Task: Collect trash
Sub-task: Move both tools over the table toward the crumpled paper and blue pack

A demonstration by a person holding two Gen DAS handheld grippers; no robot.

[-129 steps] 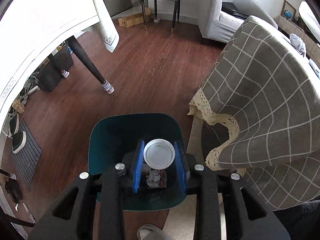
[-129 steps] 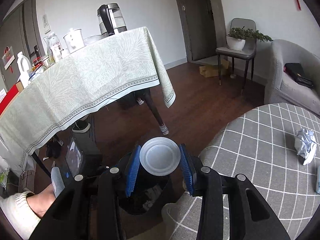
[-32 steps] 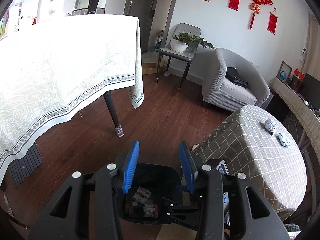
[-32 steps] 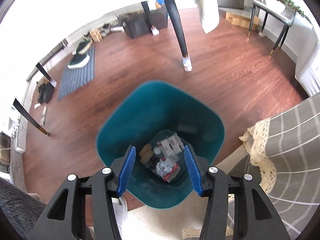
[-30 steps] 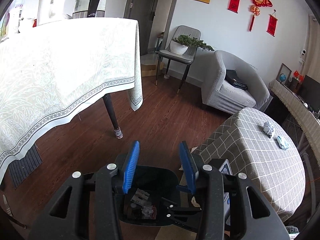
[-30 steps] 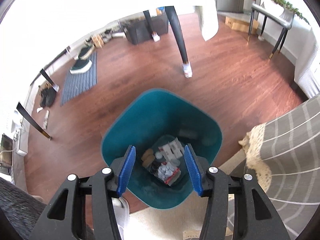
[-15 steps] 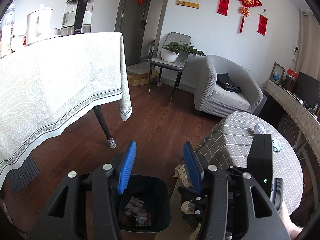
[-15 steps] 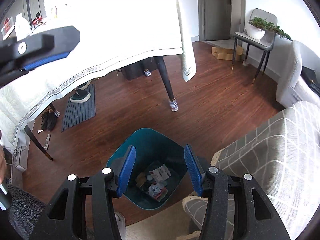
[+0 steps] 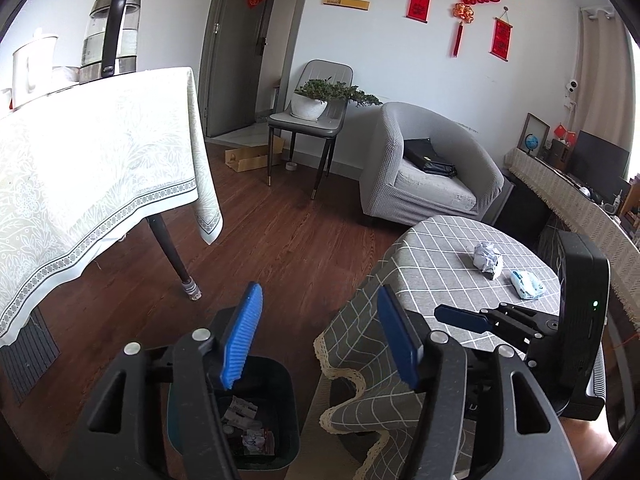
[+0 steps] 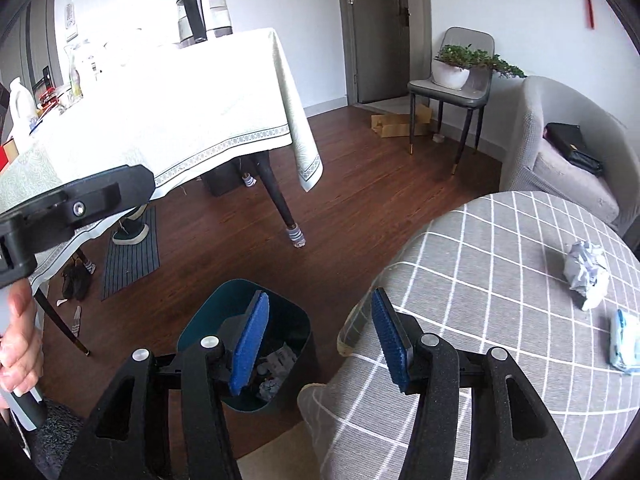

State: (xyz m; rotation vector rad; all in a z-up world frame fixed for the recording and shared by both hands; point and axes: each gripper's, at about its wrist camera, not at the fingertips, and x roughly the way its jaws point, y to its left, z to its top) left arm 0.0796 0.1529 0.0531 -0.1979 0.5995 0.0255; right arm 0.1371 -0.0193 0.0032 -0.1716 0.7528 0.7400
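The long dining table (image 10: 192,92) under its pale leaf-patterned cloth fills your left side, with a glass kettle (image 10: 202,8) at its far end and a dark leg (image 10: 280,200) coming down to the wood floor (image 9: 288,240). To your right sits the round table (image 10: 500,320) in a grey checked cloth, and behind it a grey armchair (image 9: 424,168) holding a black bag (image 9: 430,158); a grey chair (image 9: 316,120) with a potted plant (image 9: 320,98) stands by the door. The teal trash bin (image 10: 292,320) sits on the floor just beside the round table's hanging cloth edge, mouth up, with crumpled scraps (image 9: 248,428) lying in its bottom. On the far part of the round table lies a crumpled paper ball (image 10: 586,270), lumpy with no clear long axis, and near it a blue-and-white packet (image 10: 624,340), whose long side runs roughly away from you; the two are apart. Your left gripper (image 9: 320,332) hangs above the bin and table edge, blue pads spread wide and holding nothing. Your right gripper (image 10: 316,336) is likewise spread and bare, over the gap between bin and round table, well short of both pieces of trash.
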